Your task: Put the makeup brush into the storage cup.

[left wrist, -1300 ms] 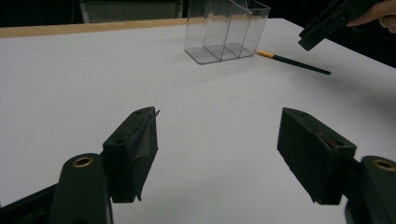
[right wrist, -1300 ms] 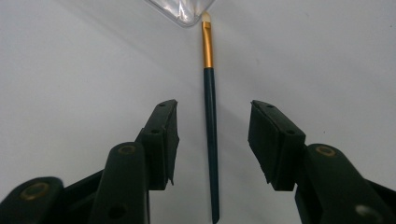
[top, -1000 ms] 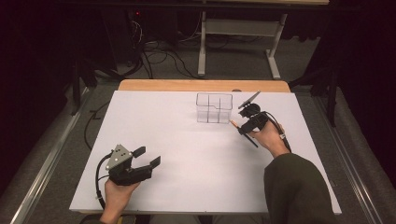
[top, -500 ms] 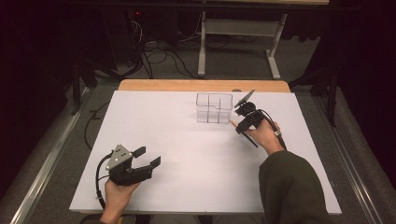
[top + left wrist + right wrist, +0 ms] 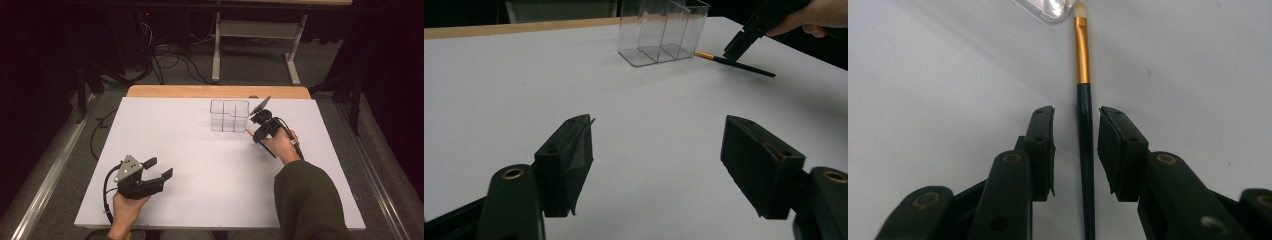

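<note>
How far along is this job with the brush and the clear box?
Early on. The clear box looks empty. The brush lies flat on the white table, between the right tongs, which have just been closing around it without pinching yet. The left tongs wait open. Lifting is still ahead.

Dark teal brush [image 5: 1086, 165] – gold ferrule, pale tip – on white table [image 5: 165, 130]; clear organizer [image 5: 229, 115]
</note>
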Demonstrator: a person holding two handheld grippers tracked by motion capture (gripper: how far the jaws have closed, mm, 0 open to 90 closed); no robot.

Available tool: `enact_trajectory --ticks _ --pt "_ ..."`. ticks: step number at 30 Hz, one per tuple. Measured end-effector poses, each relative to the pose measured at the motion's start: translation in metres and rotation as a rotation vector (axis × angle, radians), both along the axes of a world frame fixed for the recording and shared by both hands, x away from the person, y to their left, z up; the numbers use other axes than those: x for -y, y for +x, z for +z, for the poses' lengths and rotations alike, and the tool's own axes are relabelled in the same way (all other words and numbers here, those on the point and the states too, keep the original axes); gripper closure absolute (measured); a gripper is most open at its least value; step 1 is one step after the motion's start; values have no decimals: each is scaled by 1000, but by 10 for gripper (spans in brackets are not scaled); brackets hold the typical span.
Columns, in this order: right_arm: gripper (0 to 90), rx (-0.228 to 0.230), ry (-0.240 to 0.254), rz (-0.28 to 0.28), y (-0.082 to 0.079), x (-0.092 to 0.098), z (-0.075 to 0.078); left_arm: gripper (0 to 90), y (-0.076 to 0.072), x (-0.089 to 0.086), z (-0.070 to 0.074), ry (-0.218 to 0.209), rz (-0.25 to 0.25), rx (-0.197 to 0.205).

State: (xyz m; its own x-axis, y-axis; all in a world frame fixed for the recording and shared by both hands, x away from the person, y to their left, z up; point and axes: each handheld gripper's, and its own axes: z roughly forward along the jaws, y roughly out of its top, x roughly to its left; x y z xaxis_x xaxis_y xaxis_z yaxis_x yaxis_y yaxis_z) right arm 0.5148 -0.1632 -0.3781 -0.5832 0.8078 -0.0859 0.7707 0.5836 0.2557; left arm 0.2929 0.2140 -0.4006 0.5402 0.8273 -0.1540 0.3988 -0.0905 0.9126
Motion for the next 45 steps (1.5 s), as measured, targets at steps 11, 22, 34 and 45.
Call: enact_trajectory --ticks 11,22,34,45 --pt "721 -24 -10 -22 3 0 -6 294 0 0 0 -3 0 -2" --pt "743 -34 -20 -25 5 1 -8 294 0 0 0 0 -2 -3" --pt "791 -49 -35 -20 5 -2 -11 294 0 0 0 1 -5 -3" --pt "825 -50 -27 -18 5 -2 -12 293 0 0 0 0 -4 -2"
